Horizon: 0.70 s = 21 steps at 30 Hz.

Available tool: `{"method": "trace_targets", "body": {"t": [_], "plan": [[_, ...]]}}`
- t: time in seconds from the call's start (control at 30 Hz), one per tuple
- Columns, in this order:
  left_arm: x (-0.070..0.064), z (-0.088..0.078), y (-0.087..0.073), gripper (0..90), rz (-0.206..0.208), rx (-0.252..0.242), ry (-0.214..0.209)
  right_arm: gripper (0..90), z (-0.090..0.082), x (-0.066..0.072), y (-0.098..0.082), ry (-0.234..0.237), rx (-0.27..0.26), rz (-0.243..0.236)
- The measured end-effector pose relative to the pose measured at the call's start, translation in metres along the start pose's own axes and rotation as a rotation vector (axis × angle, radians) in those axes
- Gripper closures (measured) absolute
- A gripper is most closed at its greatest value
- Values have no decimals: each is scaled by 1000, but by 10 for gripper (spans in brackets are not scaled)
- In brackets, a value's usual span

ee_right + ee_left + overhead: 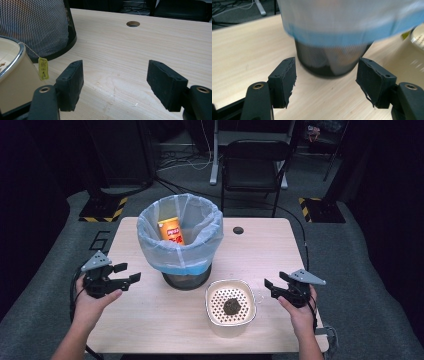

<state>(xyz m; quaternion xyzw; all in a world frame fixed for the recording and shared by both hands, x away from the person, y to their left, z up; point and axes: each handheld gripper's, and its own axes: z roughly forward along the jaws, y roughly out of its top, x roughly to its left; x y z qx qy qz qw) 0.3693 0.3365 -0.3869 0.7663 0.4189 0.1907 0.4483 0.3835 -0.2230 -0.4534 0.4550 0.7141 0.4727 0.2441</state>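
A black mesh bin (pixel 186 281) lined with a pale blue bag (pixel 200 245) stands mid-table, an orange snack pack (pixel 171 231) upright inside it. In front of it sits a cream pot (pixel 216 320) with a perforated insert and a dark lump (pixel 231 306) on it. My left gripper (pixel 127 273) hovers left of the bin, jaws apart and empty; it faces the bin's base (pixel 324 62). My right gripper (pixel 274 287) rests right of the pot, open and empty (pixel 115 82). A yellow tag (pixel 43 68) on a string hangs over the pot's rim (pixel 15 62).
The wooden table (pixel 150 320) has a cable hole (pixel 238 230) behind the bin, also ahead of the right gripper (pixel 133 24). A black chair (pixel 255 160) stands beyond the far edge. Bare wood lies around both hands.
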Motion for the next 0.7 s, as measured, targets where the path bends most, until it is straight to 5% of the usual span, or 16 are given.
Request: {"method": "trace_targets", "body": {"t": [0.4, 0.6, 0.7], "plan": [[10, 27, -51, 322, -25, 29, 18, 292, 3, -3, -5, -10, 18, 0], [17, 42, -77, 323, -19, 44, 66, 293, 6, -4, -9, -22, 30, -1], [25, 50, -91, 313, -59, 60, 57, 292, 9, -6, -13, -37, 43, -2]]}}
